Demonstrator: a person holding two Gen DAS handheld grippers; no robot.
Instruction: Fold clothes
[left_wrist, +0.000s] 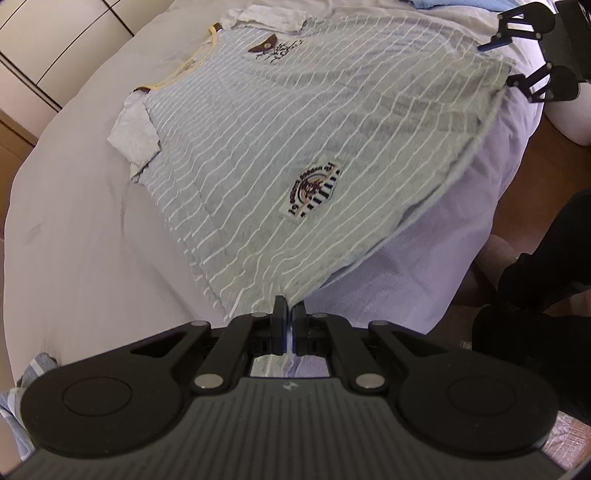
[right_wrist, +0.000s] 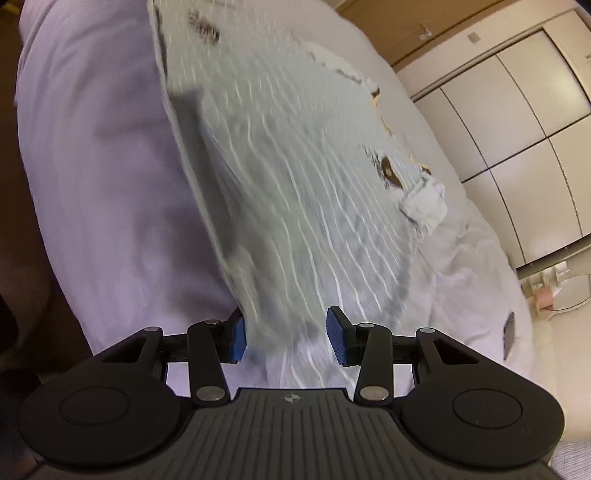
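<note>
While left tool (left_wrist: 289, 309) pinches shirt (left_wrist: 280, 140) hem, right tool (right_wrist: 284, 334) gapes.

I see the shirt (left_wrist: 295, 147) lying spread on the bed (left_wrist: 92, 221), its hem at the bed's near edge. My left gripper (left_wrist: 288, 314) pinches one hem corner; my right gripper (right_wrist: 284, 336) straddles the opposite corner, fingers apart. A wardrobe (right_wrist: 517, 129) stands beyond the bed's far side.
</note>
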